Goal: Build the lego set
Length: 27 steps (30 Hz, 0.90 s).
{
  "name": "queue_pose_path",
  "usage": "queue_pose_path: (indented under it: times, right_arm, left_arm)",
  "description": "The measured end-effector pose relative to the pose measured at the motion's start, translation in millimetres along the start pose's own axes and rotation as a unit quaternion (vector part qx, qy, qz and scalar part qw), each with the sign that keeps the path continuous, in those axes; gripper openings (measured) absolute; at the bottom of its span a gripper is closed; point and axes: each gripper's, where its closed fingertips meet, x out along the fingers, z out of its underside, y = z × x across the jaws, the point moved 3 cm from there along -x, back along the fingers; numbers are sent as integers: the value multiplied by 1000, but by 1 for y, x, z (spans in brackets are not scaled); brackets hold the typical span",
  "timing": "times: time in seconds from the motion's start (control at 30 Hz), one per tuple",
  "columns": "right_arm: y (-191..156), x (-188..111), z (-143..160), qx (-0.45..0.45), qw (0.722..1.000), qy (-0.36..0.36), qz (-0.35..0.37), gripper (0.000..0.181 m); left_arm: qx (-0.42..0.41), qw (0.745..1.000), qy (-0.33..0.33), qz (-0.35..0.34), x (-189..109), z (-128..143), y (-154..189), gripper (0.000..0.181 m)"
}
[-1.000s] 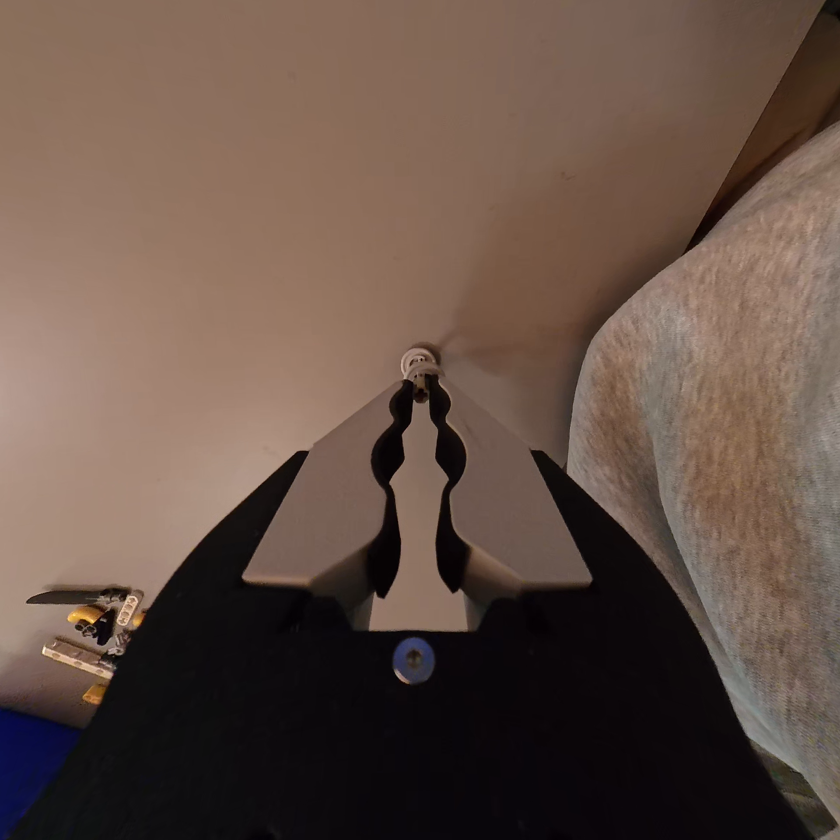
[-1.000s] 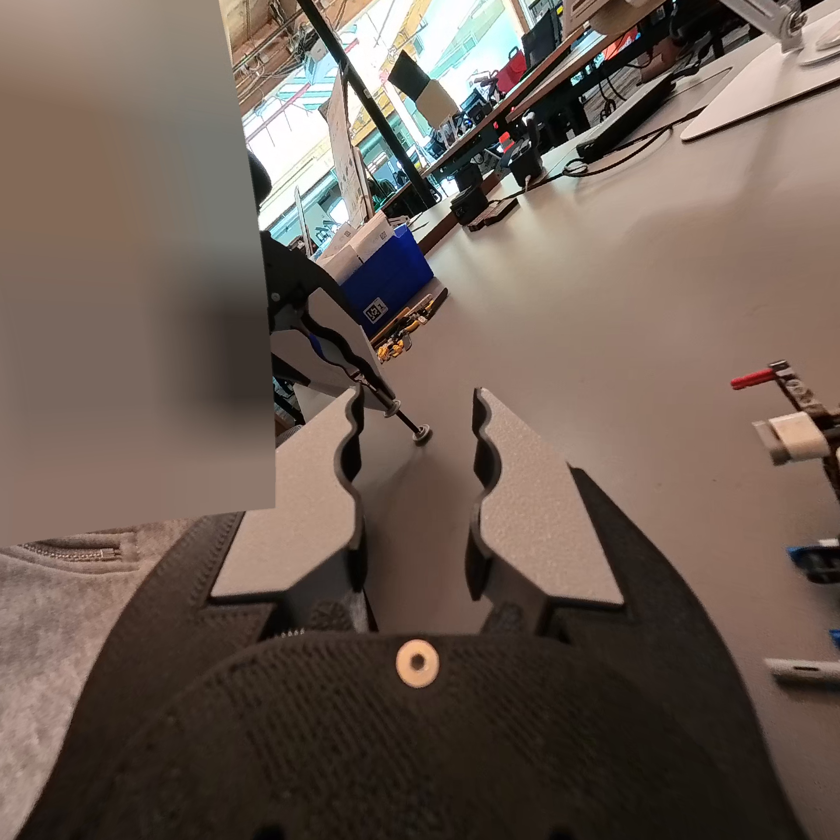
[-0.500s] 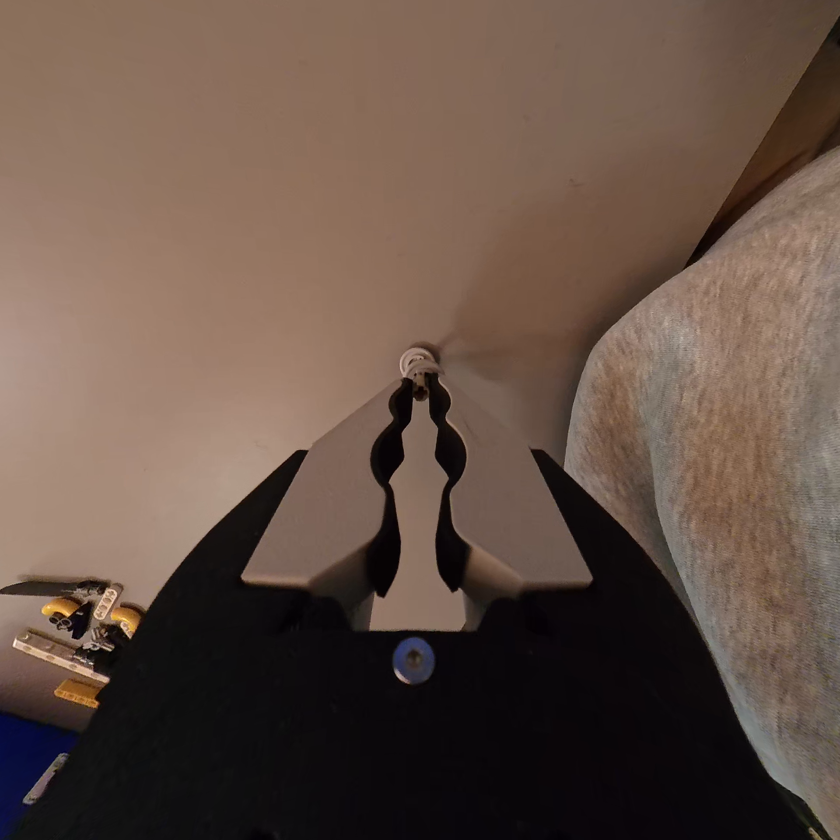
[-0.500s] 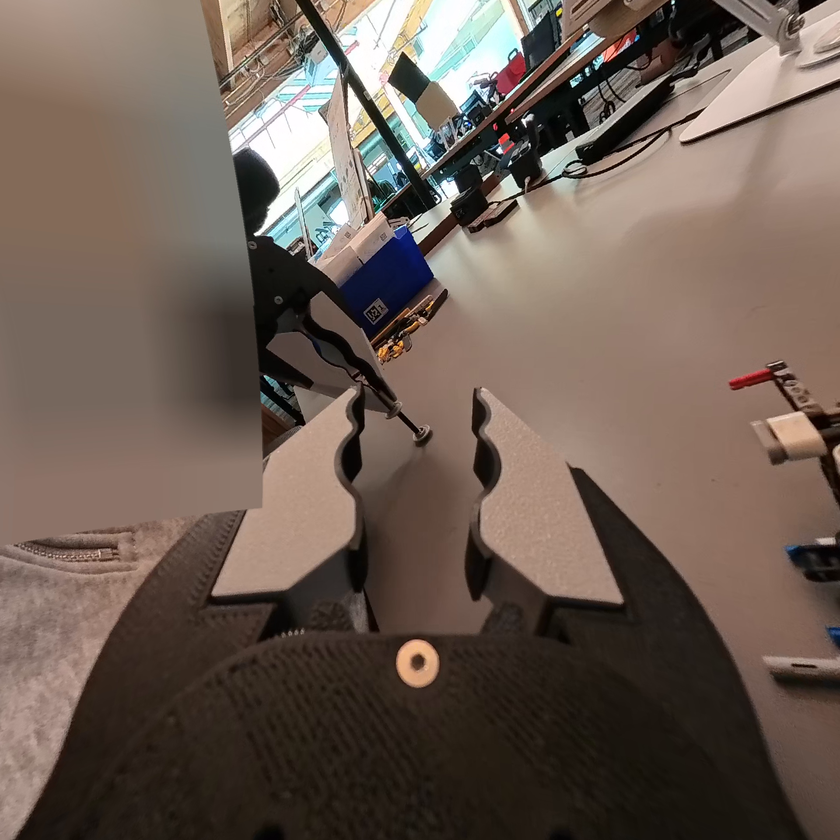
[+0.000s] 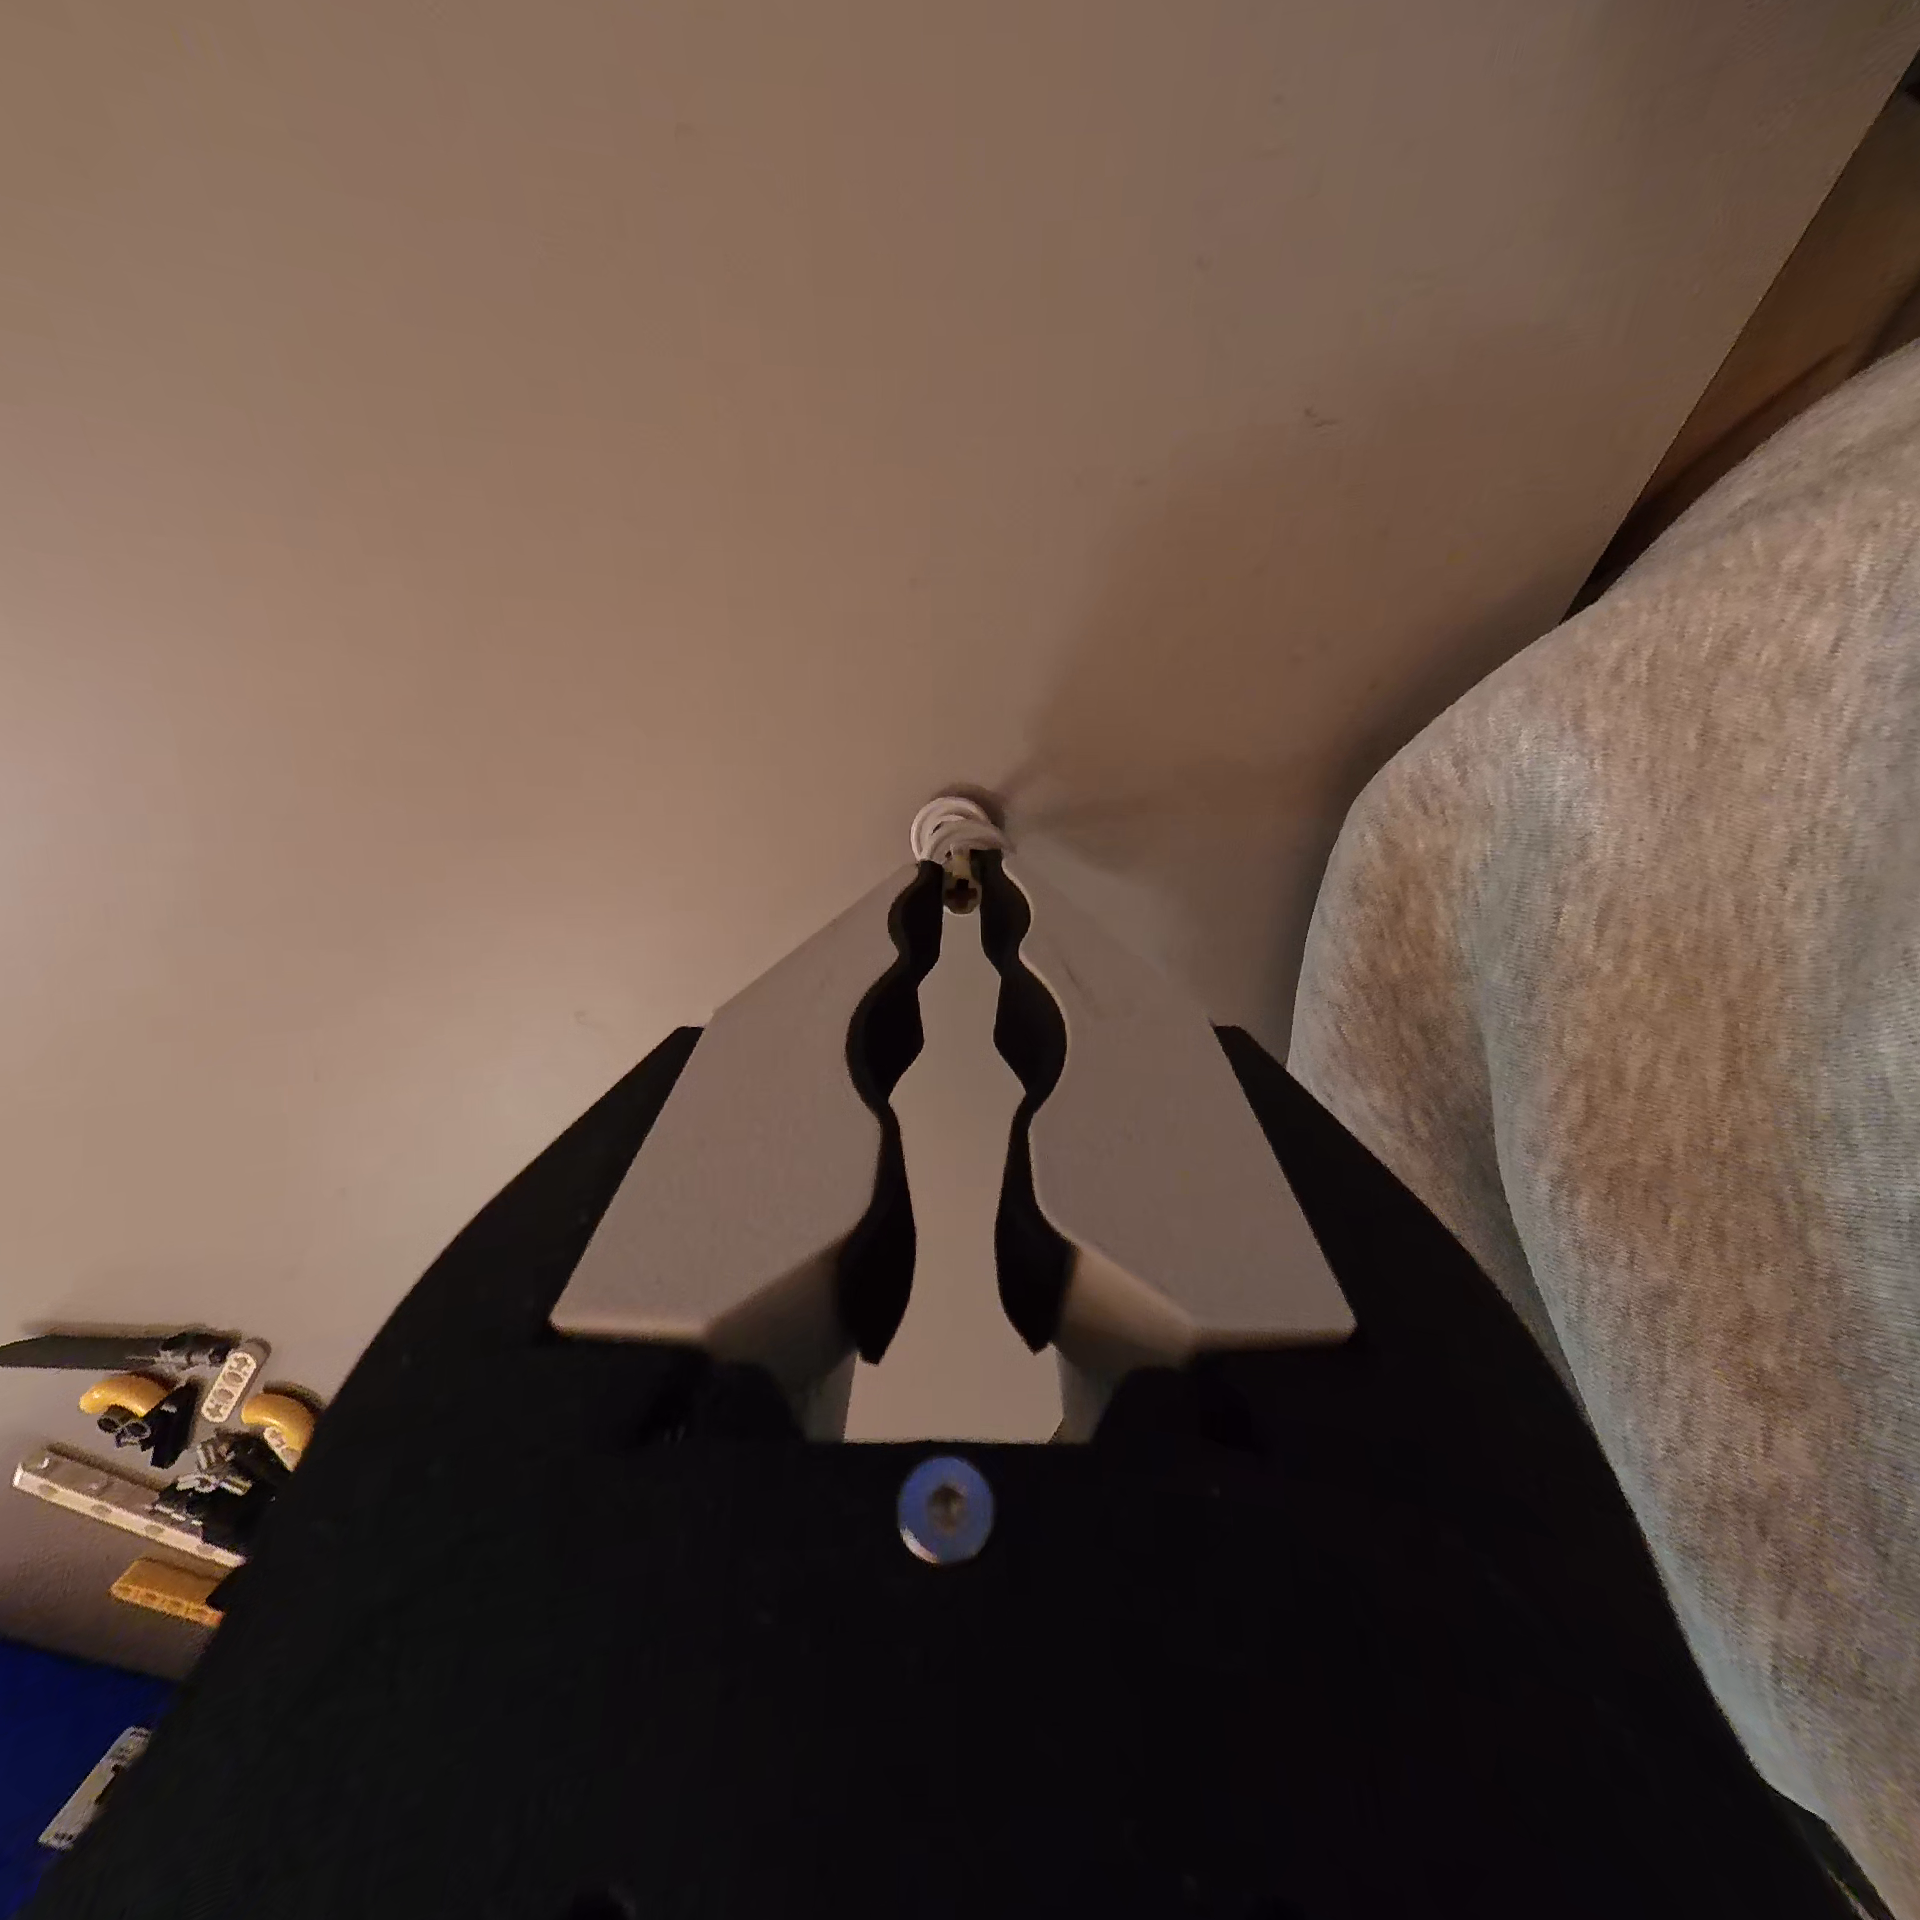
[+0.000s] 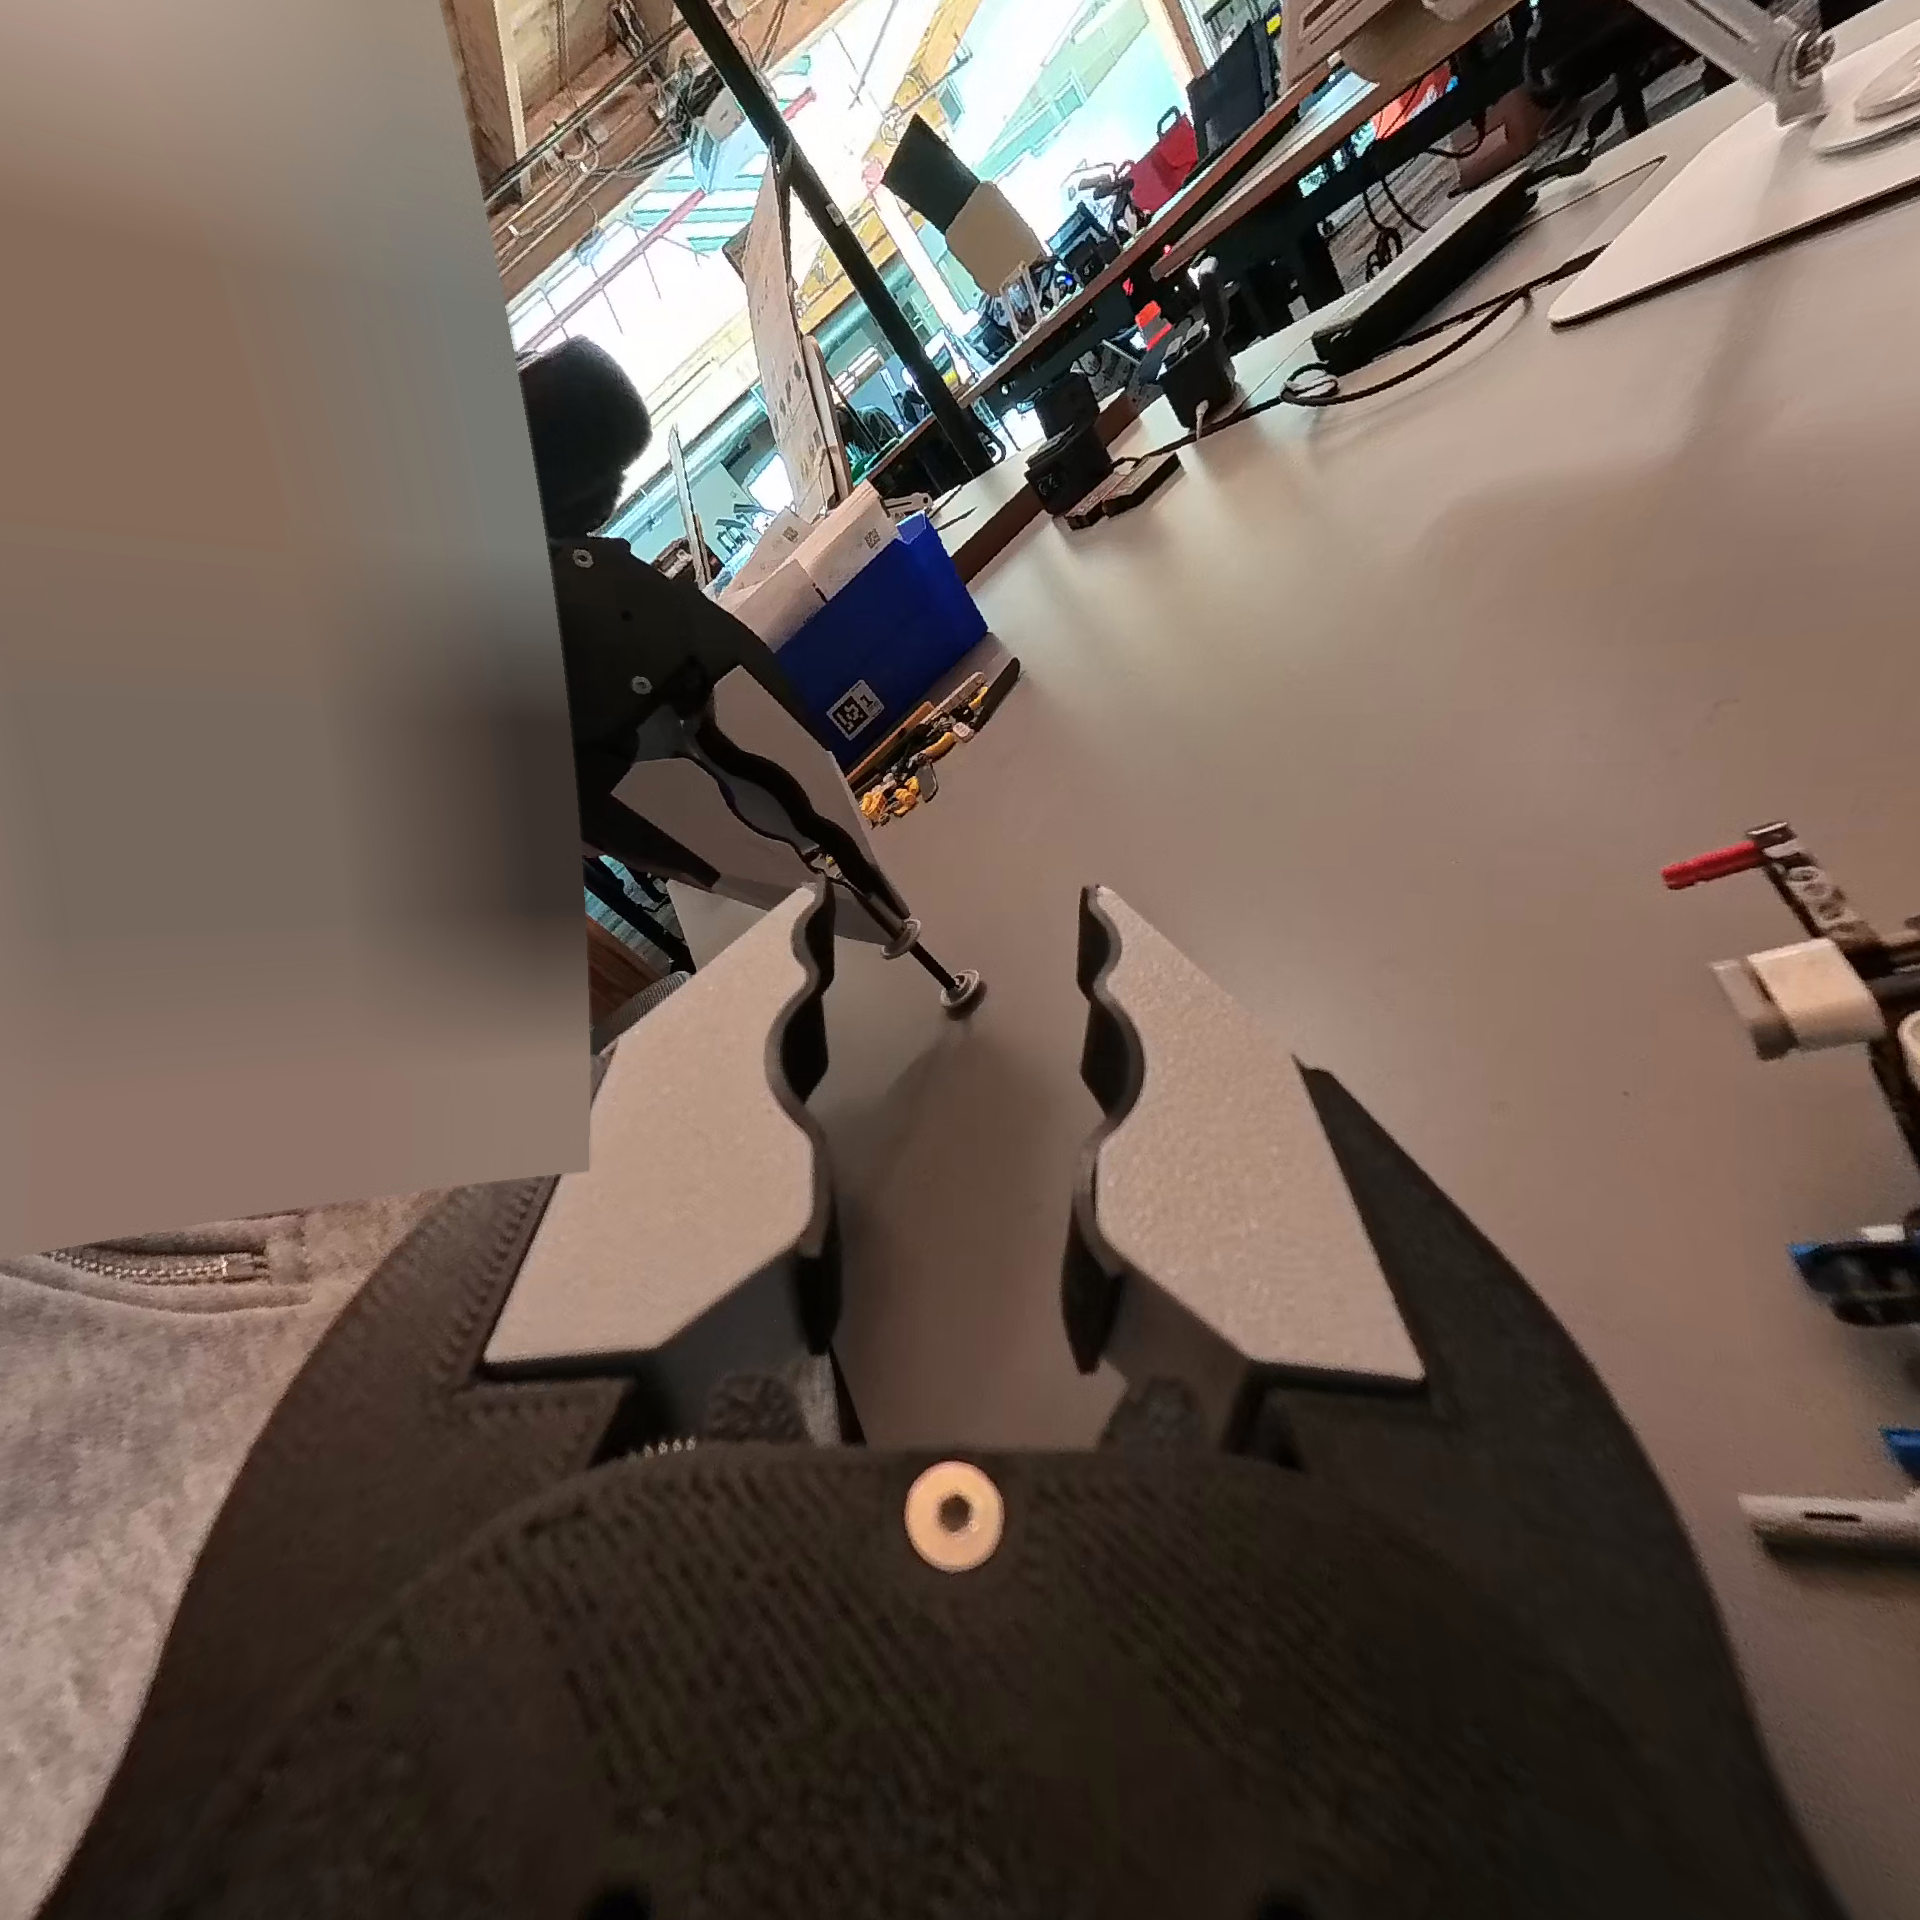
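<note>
Since a second ago almost nothing has moved: in the left wrist view the loose lego pieces point(image 5: 166, 1455) have slid slightly inward from the left edge, so the left gripper point(image 5: 961, 883) has turned a touch, while its pinch is unchanged. Taking the axle point(image 6: 928, 961) as landmark: far to its left, by the blue bin point(image 6: 883, 634), lies that heap of yellow, black and grey parts, untouched. The axle itself, a thin dark rod carrying two pale bushings, stands slanted with its lower bushing point(image 6: 961, 995) on the table point(image 6: 1455, 727), and the left gripper's fingers are closed on its upper end. Just this side of it, the right gripper point(image 6: 951, 914) hovers with fingers spread and nothing between them, lined up toward the rod. Well to the axle's right sits the partly built model point(image 6: 1829, 987) with a red pin, white block and blue pieces beside it. I judge the build to be at an early-to-middle stage: one small subassembly in hand, many parts left. Open table stretches beyond the axle; the near table edge and the person's grey sleeve point(image 5: 1610, 1039) crowd the near side.
</note>
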Motion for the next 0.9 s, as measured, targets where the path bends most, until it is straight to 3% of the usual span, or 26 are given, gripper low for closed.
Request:
queue_pose_path:
  times: [0.33, 0.57, 0.7, 0.9]
  right_arm:
    - [0, 0, 0, 0, 1000, 1, 0, 46]
    - [0, 1, 0, -6, 1000, 0, 4, 49]
    - [-2, 5, 4, -20, 1000, -11, 8, 54]
    - [-14, 21, 13, -48, 999, -18, 17, 86]
  left_arm:
    - [-2, 1000, 3, -1, 2, 0, 1, 8]
    - [-10, 999, 41, -3, 1, 1, -1, 8]
    - [31, 988, 139, -66, -9, -16, -3, 7]
    - [109, 918, 321, -204, -30, -52, 19, 7]
